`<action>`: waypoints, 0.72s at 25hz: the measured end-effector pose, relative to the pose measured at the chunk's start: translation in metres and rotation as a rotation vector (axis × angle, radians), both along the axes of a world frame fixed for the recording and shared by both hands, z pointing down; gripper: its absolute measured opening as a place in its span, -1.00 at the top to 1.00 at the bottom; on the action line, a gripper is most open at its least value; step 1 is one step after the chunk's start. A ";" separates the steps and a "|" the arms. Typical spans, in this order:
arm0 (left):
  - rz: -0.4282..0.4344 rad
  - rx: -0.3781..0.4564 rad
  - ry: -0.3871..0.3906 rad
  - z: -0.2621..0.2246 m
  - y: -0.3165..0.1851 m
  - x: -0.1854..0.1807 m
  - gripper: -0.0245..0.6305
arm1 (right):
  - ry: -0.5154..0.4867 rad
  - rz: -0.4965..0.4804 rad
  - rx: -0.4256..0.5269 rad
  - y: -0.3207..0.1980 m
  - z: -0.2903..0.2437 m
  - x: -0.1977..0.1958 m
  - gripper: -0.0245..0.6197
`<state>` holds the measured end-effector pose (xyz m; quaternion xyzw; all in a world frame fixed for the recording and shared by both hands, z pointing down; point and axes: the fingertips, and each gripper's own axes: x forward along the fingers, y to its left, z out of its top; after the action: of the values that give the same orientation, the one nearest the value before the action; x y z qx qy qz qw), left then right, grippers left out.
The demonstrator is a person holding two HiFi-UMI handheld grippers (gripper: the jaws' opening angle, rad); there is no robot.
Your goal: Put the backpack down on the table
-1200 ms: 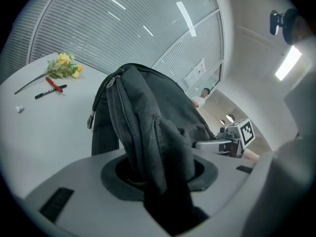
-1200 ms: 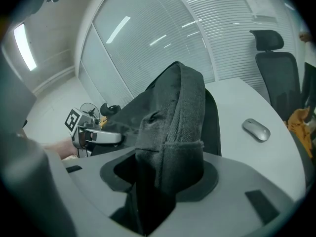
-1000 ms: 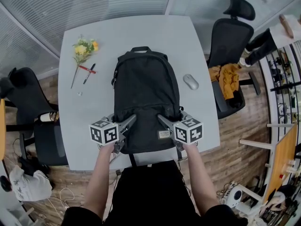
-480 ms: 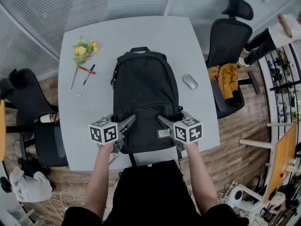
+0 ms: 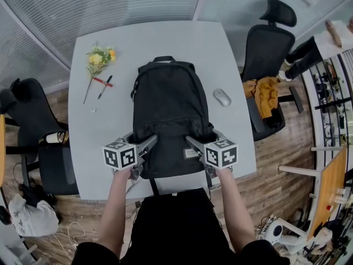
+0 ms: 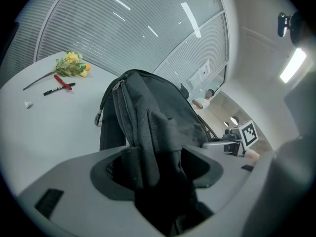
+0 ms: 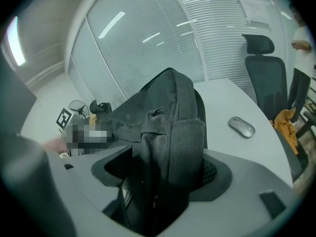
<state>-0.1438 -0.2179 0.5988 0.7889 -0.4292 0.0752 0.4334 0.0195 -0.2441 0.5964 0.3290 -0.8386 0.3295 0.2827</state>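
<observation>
Black backpack (image 5: 171, 112) down flat on grey tabletop (image 5: 105, 131), bottom end toward near edge, with left tool (image 5: 150, 142) and right tool (image 5: 190, 141) at its lower corners, jaws just been opening, now wide, slack fabric between each pair, unpinched.

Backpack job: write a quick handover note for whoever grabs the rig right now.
Left claw: open. Its jaws have just been opening, and backpack fabric is between them, not pinched.
Right claw: also open and just been opening, with backpack fabric between its jaws.
Backpack: lying flat on the table, between the flowers and the mouse.
Done: the backpack is down and released.
Left: draw both claws back clear of the fabric.
</observation>
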 end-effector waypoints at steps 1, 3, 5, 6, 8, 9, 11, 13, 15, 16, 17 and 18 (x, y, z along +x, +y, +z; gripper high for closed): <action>0.001 -0.001 -0.004 0.000 0.000 0.000 0.11 | 0.003 0.002 0.001 0.000 0.000 0.001 -0.18; 0.004 -0.003 -0.011 -0.001 0.001 -0.001 0.11 | 0.007 0.004 0.003 0.001 -0.001 0.001 -0.20; 0.007 -0.003 -0.017 -0.001 0.002 -0.002 0.10 | 0.012 0.006 0.006 0.001 -0.002 0.002 -0.22; 0.007 -0.002 -0.021 -0.001 0.002 -0.003 0.09 | 0.015 0.006 0.008 0.001 -0.002 0.002 -0.23; 0.002 0.000 -0.028 -0.002 0.002 -0.005 0.09 | 0.021 0.007 0.011 0.001 -0.003 0.003 -0.23; -0.003 0.000 -0.031 -0.003 0.003 -0.006 0.08 | 0.023 0.008 0.012 0.001 -0.003 0.004 -0.24; -0.013 0.000 -0.034 -0.003 0.003 -0.008 0.08 | 0.025 0.012 0.016 0.002 -0.004 0.006 -0.25; -0.020 0.000 -0.039 -0.003 0.003 -0.010 0.06 | 0.029 0.015 0.019 0.002 -0.005 0.008 -0.26; -0.020 0.001 -0.045 -0.003 0.004 -0.011 0.04 | 0.034 0.017 0.023 0.003 -0.005 0.009 -0.27; -0.020 0.002 -0.048 -0.003 0.004 -0.011 0.04 | 0.036 0.017 0.025 0.003 -0.005 0.010 -0.28; -0.019 0.003 -0.050 -0.003 0.005 -0.012 0.03 | 0.039 0.018 0.027 0.003 -0.005 0.010 -0.28; -0.019 0.004 -0.050 -0.004 0.005 -0.012 0.03 | 0.040 0.020 0.029 0.003 -0.006 0.011 -0.29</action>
<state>-0.1560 -0.2126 0.5950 0.7834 -0.4477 0.0901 0.4216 0.0304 -0.2410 0.5906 0.3478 -0.8340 0.3136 0.2917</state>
